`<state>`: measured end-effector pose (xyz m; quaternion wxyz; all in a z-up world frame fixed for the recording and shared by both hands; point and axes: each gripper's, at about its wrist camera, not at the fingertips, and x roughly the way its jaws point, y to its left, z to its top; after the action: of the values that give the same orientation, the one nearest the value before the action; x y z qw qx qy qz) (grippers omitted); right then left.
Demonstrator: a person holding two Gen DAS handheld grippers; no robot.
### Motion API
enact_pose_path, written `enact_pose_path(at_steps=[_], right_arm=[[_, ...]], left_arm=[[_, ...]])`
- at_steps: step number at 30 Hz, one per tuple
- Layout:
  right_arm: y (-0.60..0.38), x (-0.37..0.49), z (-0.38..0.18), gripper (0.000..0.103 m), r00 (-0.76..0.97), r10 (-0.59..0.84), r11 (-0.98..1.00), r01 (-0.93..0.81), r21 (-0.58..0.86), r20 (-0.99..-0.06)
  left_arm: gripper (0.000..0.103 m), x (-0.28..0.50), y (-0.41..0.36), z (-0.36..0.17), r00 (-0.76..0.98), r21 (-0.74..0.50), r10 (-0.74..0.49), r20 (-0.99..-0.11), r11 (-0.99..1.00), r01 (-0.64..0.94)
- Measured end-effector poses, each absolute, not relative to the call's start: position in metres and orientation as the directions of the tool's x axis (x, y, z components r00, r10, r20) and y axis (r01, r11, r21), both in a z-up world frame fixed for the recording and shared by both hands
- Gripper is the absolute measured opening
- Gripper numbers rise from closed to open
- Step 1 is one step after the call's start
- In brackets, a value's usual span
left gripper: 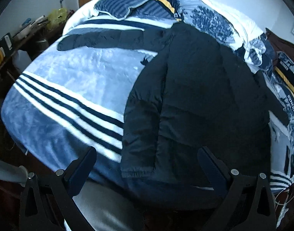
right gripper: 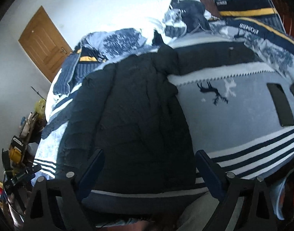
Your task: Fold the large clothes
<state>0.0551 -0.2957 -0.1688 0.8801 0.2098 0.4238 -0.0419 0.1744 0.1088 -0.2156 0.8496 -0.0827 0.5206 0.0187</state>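
A large black padded jacket (left gripper: pixel 201 100) lies flat on a bed with a blue, white and navy striped blanket (left gripper: pixel 70 88). One sleeve (left gripper: pixel 100 40) stretches out to the left at the far end. My left gripper (left gripper: pixel 147 154) is open and empty, above the jacket's near hem. In the right wrist view the jacket (right gripper: pixel 131 119) fills the middle, with its other sleeve (right gripper: pixel 214 53) stretched right. My right gripper (right gripper: pixel 149 156) is open and empty, above the jacket's near hem.
Crumpled bedding and a striped pillow (left gripper: pixel 125 2) lie at the head of the bed. A cluttered desk (left gripper: pixel 16 38) stands left of the bed. A dark flat phone-like object (right gripper: pixel 280 104) lies on the blanket at right. A wooden door (right gripper: pixel 44 44) is in the far wall.
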Motion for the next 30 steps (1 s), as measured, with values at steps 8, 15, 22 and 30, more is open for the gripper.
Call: enact_pose_path(at_steps=[8,15,22,30], right_arm=[[-0.324,0.092,-0.248,0.076,0.574,0.124,0.883,0.308,0.354,-0.809],[-0.314,0.099,-0.274,0.072,0.512,0.088,0.910,0.307,0.277,-0.855],[-0.295,0.117,-0.298,0.039,0.387,0.066,0.951,0.253,0.175,-0.920],[-0.283,0.074,-0.255,0.003,0.493,0.097,0.961,0.181,0.211,-0.865]], left_arm=[[0.103,0.201,0.119,-0.265,0.493,-0.196,-0.124,-0.861,0.976,-0.096],[0.093,0.209,0.114,-0.284,0.450,-0.178,-0.115,-0.885,0.979,-0.100],[0.028,0.209,0.115,-0.289,0.418,-0.216,-0.158,-0.895,0.972,-0.096],[0.005,0.167,0.129,-0.239,0.473,-0.227,-0.166,-0.865,0.971,-0.076]])
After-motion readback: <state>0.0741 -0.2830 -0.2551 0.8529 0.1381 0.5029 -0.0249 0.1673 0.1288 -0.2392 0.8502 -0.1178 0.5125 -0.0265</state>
